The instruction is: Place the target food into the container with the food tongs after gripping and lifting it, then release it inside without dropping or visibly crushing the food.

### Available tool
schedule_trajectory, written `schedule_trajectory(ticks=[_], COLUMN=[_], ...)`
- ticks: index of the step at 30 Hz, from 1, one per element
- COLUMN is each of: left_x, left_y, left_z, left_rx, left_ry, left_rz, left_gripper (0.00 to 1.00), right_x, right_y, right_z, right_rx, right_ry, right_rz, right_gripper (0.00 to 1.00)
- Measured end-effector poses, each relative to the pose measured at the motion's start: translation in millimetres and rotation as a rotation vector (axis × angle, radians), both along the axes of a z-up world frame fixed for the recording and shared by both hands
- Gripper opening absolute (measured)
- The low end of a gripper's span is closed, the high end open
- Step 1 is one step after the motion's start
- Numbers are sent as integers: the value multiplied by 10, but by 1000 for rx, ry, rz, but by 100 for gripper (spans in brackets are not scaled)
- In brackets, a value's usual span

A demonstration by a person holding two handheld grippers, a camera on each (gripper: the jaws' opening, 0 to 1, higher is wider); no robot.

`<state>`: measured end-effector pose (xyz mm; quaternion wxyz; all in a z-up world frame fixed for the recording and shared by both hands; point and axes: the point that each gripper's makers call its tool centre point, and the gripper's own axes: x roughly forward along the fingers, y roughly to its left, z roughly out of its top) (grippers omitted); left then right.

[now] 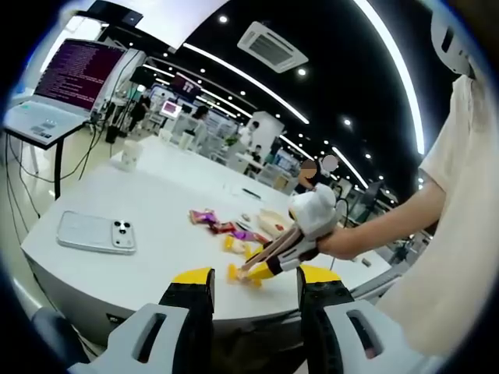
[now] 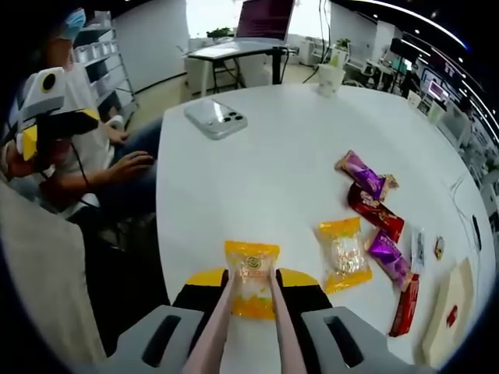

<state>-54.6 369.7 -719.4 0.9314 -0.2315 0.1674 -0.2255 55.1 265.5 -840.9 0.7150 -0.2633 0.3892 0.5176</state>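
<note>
A yellow snack packet (image 2: pixel 251 284) lies near the table's edge, between the tips of the pink food tongs (image 2: pixel 221 327). My right gripper (image 2: pixel 253 279) is shut on the tongs, whose arms run between its yellow-tipped jaws. In the left gripper view a hand holds the right gripper (image 1: pixel 285 253) with the tongs (image 1: pixel 265 255) angled down onto the same packet (image 1: pixel 244 273). My left gripper (image 1: pixel 256 276) is open and holds nothing, off the table's edge. A flat cream container (image 2: pixel 447 312) lies at the far right, and it is also visible past the snacks (image 1: pixel 273 222).
On the white table (image 2: pixel 265 171) lie another yellow packet (image 2: pixel 343 253), purple (image 2: pixel 362 175) and red (image 2: pixel 376 210) wrappers, a phone (image 2: pixel 216 118) and a cup (image 2: pixel 330 78). A laptop (image 1: pixel 66 86) stands on a side desk. A person's hand (image 2: pixel 129 165) rests left of the table.
</note>
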Motion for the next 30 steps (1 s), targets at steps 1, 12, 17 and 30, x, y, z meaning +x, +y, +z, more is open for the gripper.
schedule_trajectory(ticks=[1, 12, 17, 30], left_x=[-1, -23, -33, 41], left_y=[-3, 58, 91, 21], left_z=[0, 26, 16, 62], left_rx=[0, 8, 13, 15], left_ry=[0, -4, -2, -15], left_rz=[-1, 13, 13, -15], left_gripper=[41, 41, 41, 41], right_x=[1, 38, 70, 224], right_y=[-1, -19, -28, -86], right_z=[0, 23, 88, 362], right_rx=[0, 16, 35, 104], right_ry=[0, 3, -3, -37], right_rz=[-1, -33, -51, -123], right_gripper=[22, 21, 21, 20])
